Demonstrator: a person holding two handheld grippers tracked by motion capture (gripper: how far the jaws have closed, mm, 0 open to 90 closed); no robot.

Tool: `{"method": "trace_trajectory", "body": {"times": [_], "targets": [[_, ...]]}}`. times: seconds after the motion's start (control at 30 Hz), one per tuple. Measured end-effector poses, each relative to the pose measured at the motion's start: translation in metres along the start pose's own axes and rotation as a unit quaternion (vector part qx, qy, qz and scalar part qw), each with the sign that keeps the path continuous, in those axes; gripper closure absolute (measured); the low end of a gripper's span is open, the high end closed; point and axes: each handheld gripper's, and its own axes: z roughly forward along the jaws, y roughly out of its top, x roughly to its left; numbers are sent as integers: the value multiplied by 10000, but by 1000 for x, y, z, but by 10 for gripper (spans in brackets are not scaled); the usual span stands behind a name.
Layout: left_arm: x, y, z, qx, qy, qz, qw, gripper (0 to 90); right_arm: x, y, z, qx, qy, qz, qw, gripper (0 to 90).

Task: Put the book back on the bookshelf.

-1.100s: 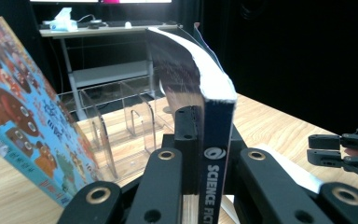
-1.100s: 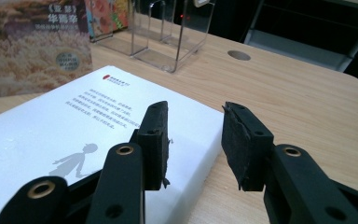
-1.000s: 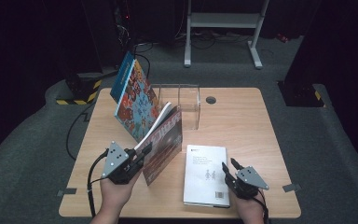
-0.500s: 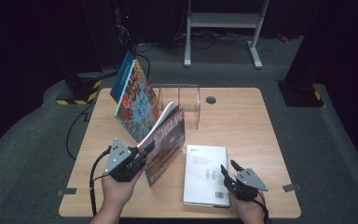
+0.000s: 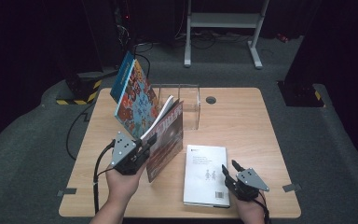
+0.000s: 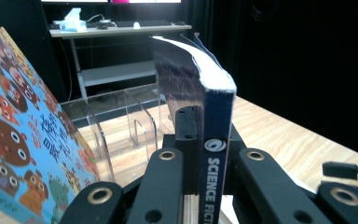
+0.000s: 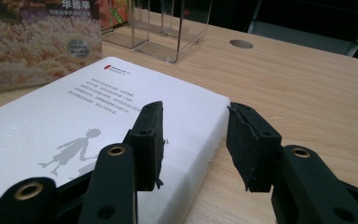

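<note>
My left gripper (image 5: 151, 140) is shut on the spine of a dark "Science Fiction" book (image 5: 165, 137), which it holds on edge and tilted, pages fanned at the top. In the left gripper view the jaws (image 6: 209, 135) clamp the blue spine (image 6: 214, 177). A white book (image 5: 205, 172) lies flat at the table's front. My right gripper (image 5: 230, 167) is open at its near right corner. Its jaws (image 7: 196, 135) have just been opening; one is above the cover (image 7: 74, 116) and the other over bare table, with the book's edge between them.
A colourful picture book (image 5: 135, 100) leans at the left end of a clear acrylic rack (image 5: 186, 100) at the back of the wooden table (image 5: 242, 121). A round cable hole (image 5: 210, 99) sits right of the rack. Dark floor surrounds the table.
</note>
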Motion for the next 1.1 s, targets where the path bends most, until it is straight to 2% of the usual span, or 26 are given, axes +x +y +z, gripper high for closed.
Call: {"method": "trace_trajectory", "body": {"times": [0.1, 0.33, 0.67, 1.1], "targets": [[0, 7, 2, -73, 49, 20, 10000, 839, -1, 0, 0, 0, -8, 13, 10000, 562], [5, 23, 9, -113, 321, 124, 9993, 839, -2, 0, -1, -18, 8, 28, 10000, 563], [16, 33, 18, -97, 636, 131, 9978, 839, -5, 0, -2, -17, 25, 71, 10000, 555], [21, 50, 38, -140, 841, 209, 9961, 839, -5, 0, -2, -32, 29, 73, 10000, 554]]}}
